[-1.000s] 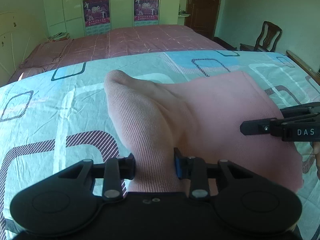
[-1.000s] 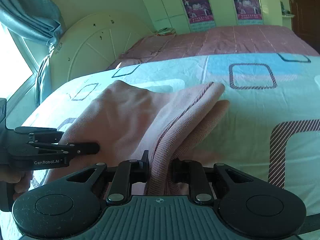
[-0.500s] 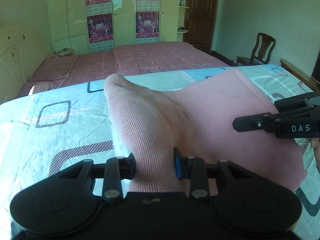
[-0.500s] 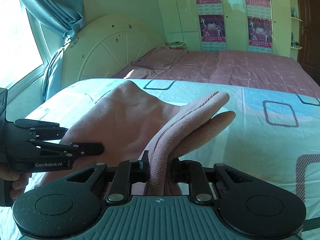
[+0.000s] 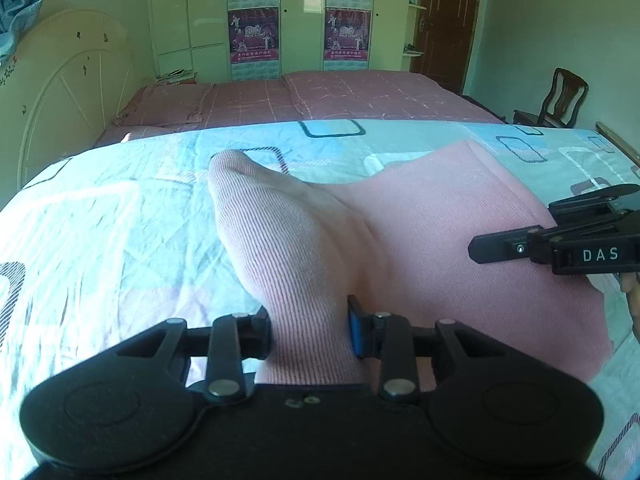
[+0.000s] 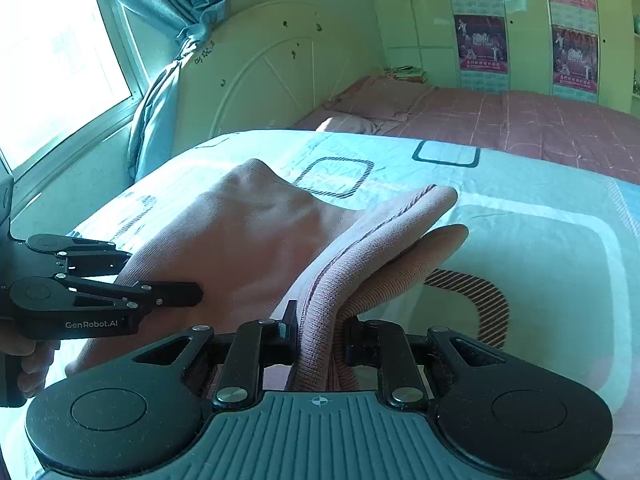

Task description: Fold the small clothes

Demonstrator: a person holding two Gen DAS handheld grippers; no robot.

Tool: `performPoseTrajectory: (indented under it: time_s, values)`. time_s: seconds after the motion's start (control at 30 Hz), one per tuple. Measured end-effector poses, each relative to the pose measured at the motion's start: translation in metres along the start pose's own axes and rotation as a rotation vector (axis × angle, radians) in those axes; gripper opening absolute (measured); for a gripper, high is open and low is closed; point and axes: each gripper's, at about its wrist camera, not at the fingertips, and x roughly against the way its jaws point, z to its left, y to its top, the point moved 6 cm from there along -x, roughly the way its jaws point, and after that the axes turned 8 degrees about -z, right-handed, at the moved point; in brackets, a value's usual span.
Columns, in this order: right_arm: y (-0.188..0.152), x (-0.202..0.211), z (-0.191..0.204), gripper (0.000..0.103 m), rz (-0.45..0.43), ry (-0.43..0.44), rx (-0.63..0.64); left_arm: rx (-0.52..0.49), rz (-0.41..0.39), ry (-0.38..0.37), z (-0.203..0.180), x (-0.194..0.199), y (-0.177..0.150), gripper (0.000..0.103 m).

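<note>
Garment, pink ribbed knit [image 5: 420, 232], held up off the bed sheet [image 5: 120, 240] by both claws at its near edge. Left gripper [image 5: 308, 334] is clamped on a bunched fold of the knit; fabric fills the gap between its jaws and rises forward to a peak on the far left. Right gripper [image 6: 320, 334] is likewise closed on a thick rolled hem, several layers pinched together, the roll running forward and to the right, its end hanging free over the sheet.

Between the two grips the cloth sags in a shallow saddle. Its long axis runs left to right, from one claw to the other; the free body of the garment lies on the far side of both, draped toward the middle of the patterned sheet. Neither hand is clearly nearer the far edge, as both grip the same near edge side by side.

Judgement: a carry-over fold in progress, near edge being taken toward the far one. Next move turns on keeping both claws level and parallel so the held edge lands square on the far portion. Uneven travel would skew the fold. The bulky right-hand roll may spring loose on release.

Second bed with pink cover [image 5: 320, 96] beyond, untouched.
</note>
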Motion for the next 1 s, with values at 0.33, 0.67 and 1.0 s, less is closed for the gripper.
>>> performPoseTrajectory:
  time_s: [0.33, 0.67, 1.0]
  values:
    - [-0.051, -0.042, -0.032, 0.019, 0.095, -0.090, -0.135, 0.131, 0.030, -0.040, 0.051, -0.026, -0.039, 0.059]
    - [-0.054, -0.044, -0.049, 0.023, 0.083, -0.088, -0.226, 0.185, 0.028, -0.082, 0.062, -0.027, -0.052, 0.065]
    - [-0.039, -0.006, -0.048, 0.044, -0.029, -0.207, -0.072, 0.136, 0.043, -0.040, 0.071, -0.020, -0.049, 0.091]
